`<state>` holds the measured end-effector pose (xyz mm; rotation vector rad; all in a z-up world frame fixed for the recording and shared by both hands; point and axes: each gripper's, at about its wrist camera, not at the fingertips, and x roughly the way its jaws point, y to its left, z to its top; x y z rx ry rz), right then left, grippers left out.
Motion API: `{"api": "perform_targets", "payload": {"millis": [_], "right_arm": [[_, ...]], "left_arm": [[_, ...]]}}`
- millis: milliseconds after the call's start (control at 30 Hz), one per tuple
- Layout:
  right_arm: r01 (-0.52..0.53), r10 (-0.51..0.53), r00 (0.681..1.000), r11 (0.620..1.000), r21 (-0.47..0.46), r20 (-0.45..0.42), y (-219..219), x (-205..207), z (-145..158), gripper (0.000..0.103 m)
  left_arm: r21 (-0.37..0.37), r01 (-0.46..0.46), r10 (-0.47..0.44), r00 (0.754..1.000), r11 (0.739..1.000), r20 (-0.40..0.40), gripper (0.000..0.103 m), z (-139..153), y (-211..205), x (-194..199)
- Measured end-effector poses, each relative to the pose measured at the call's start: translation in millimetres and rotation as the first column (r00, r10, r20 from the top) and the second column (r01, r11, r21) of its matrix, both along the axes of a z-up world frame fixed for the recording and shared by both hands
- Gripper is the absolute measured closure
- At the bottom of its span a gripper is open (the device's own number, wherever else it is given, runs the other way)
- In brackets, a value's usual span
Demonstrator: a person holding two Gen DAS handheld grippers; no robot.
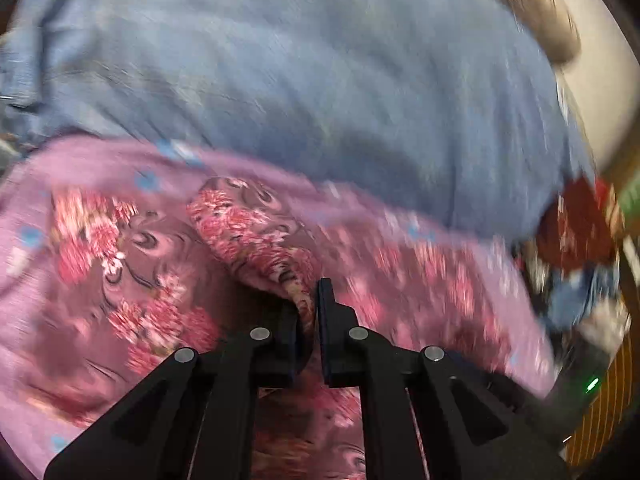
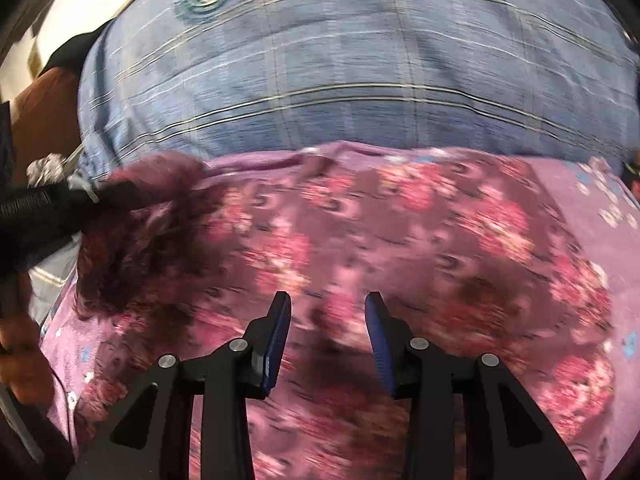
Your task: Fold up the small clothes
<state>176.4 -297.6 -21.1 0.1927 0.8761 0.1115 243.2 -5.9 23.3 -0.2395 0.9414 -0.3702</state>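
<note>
A small maroon garment with pink flowers [image 1: 248, 224] lies on a lilac sheet [image 1: 100, 160]. My left gripper [image 1: 310, 304] is shut on a raised fold of this floral garment. In the right wrist view the same floral garment [image 2: 400, 240] spreads flat across the lilac sheet [image 2: 580, 184]. My right gripper [image 2: 328, 308] is open and empty just above the cloth. The left gripper's black body [image 2: 60, 208] shows at the left edge, holding a lifted corner of the garment [image 2: 160, 184]. Both views are blurred by motion.
A blue striped bedcover [image 2: 340, 80] lies beyond the lilac sheet, also seen in the left wrist view [image 1: 300, 80]. A heap of mixed clothes [image 1: 580, 248] sits at the right edge of the left wrist view. A brown cushion [image 1: 536, 4] lies at the far right.
</note>
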Motion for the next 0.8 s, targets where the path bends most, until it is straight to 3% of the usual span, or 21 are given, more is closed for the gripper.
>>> {"api": "perform_targets", "payload": {"millis": [167,233,300,333,367,433,533,600,700,800], "right_arm": [[0.055,-0.052,0.997,0.996,0.069,-0.049,-30.1,-7.9,-19.8,0.062],[0.062,-0.057,0.997,0.995,0.078,-0.054,-30.4,-6.6,-17.3,0.062],[0.067,-0.063,0.996,0.995,0.071,-0.059,-28.5,-2.9,-12.9,0.061],[0.067,-0.063,0.997,0.995,0.078,-0.054,-27.5,-0.9,-9.2,0.06],[0.062,-0.058,0.997,0.994,0.091,-0.048,-24.8,1.8,-5.3,0.057],[0.04,-0.036,0.999,0.991,0.124,-0.032,-17.6,4.7,2.8,0.051],[-0.032,0.032,0.999,0.985,0.168,-0.001,4.1,8.1,13.1,0.04],[-0.079,0.076,0.997,0.979,0.188,0.02,21.7,11.1,17.7,0.031],[-0.116,0.114,0.993,0.974,0.195,0.02,48.6,27.4,17.4,0.03],[-0.122,0.122,0.993,0.977,0.178,0.011,72.0,45.8,16.4,0.03]], "left_arm": [[0.121,0.081,-0.071,0.994,0.989,-0.08,0.093,-25.0,-23.5,-2.3],[0.082,0.103,-0.093,0.989,0.991,-0.112,0.087,-15.5,-15.4,-2.4],[-0.009,0.119,-0.119,0.985,0.993,-0.126,0.077,4.9,3.1,-1.2],[-0.051,0.106,-0.11,0.988,0.993,-0.104,0.063,19.6,17.0,-3.0],[-0.071,0.067,-0.073,0.995,0.995,-0.073,0.042,34.7,34.6,-5.8],[-0.072,-0.036,0.035,0.999,0.997,-0.008,0.031,55.1,68.4,-8.7],[-0.046,-0.163,0.164,0.986,0.986,0.029,0.03,64.4,117.6,-6.8],[-0.045,-0.229,0.228,0.973,0.972,-0.023,0.03,55.1,142.7,0.0],[-0.065,-0.282,0.276,0.956,0.957,-0.099,0.03,38.7,159.0,10.1],[-0.074,-0.301,0.292,0.949,0.951,-0.117,0.03,35.7,168.3,9.7]]}}
